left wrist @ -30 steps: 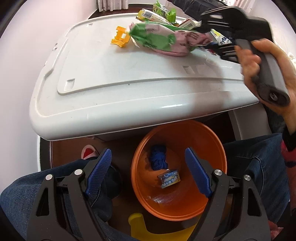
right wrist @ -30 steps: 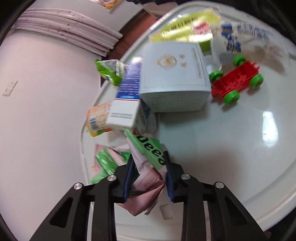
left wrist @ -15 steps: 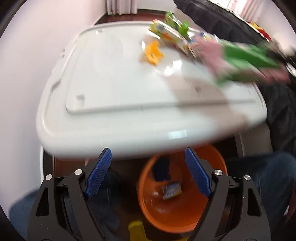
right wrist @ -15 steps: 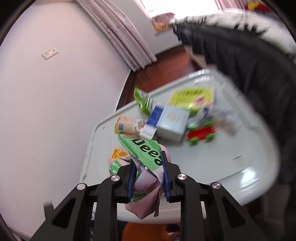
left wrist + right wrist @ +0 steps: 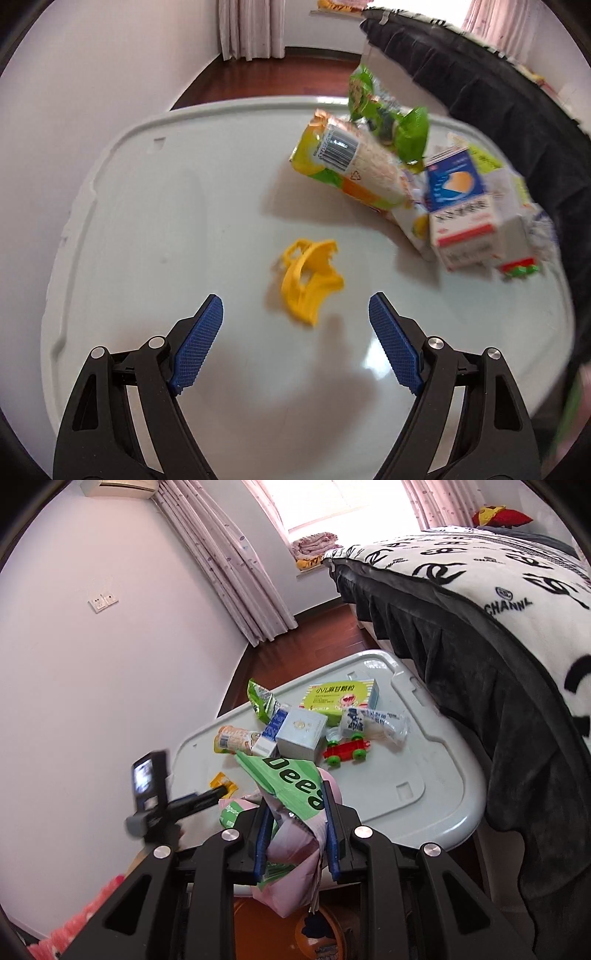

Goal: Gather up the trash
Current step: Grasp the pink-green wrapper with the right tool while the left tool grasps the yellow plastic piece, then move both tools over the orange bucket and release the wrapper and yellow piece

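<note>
Wrapper [image 5: 295, 794] in right hand-held gripper [image 5: 295, 834]

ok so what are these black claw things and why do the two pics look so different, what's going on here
They are two hand-held grippers, each with a fisheye camera looking along its fingers. One picture is from the left gripper: its jaws are open above a yellow plastic piece on the white lid that serves as a table. The other is from the right gripper, shut on a crumpled green and pink wrapper and held above an orange bin. Behind it on the lid lie boxes, packets and a red toy car. The left gripper also shows there from outside.
</note>
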Demonstrator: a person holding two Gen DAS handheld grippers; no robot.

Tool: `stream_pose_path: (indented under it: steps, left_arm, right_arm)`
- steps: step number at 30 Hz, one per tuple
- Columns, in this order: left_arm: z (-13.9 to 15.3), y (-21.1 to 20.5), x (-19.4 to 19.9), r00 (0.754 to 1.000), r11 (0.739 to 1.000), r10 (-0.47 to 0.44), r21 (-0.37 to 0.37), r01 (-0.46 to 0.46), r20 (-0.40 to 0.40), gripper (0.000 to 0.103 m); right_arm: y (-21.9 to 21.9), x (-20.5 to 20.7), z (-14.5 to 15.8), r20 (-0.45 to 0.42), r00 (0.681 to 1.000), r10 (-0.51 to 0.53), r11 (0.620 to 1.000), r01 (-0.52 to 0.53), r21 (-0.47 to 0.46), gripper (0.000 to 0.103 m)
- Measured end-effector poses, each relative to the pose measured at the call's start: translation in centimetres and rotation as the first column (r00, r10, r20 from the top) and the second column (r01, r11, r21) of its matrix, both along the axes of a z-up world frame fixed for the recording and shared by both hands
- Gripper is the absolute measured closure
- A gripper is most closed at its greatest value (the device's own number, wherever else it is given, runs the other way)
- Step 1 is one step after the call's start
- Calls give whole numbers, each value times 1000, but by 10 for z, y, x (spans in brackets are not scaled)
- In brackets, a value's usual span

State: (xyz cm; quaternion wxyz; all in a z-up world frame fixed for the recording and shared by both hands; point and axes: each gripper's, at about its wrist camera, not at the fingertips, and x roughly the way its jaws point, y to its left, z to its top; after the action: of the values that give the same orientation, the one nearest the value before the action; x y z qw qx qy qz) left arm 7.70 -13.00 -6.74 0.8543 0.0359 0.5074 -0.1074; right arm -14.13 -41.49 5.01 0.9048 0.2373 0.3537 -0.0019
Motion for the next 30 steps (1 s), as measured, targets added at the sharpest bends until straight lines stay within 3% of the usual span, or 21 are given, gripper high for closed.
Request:
stream_pose_path:
  steps: [2, 5, 6, 14, 21, 30]
  left_arm:
    - [-10, -8, 12, 1000, 1000, 8, 23, -7, -21, 24]
    - [-14, -13, 18, 999, 1000, 10, 14, -10, -31, 52]
    - [-13, -13, 19, 999, 1000, 14, 23, -14, -29, 65]
    - [6, -11, 8, 1000, 1000, 5, 21, -5, -3, 67]
    - [41, 0, -23, 998, 998, -50, 47, 48, 44, 67]
    - [77, 34, -115, 990, 989, -143, 31, 143, 17, 67]
  right_arm:
    - [5, -4, 2, -1, 1000, 12, 1000, -12, -5, 79]
    - [14, -6, -2, -9, 999, 34, 999, -34, -22, 79]
    - [16, -5, -3, -12, 999, 39, 999, -40, -24, 79]
    - [31, -3, -9, -13, 997, 76, 996, -76, -35, 79]
    - [36, -1, -11, -18, 996, 83, 995, -84, -59, 79]
    - [45, -7, -12, -46, 992, 121, 984, -126, -126, 79]
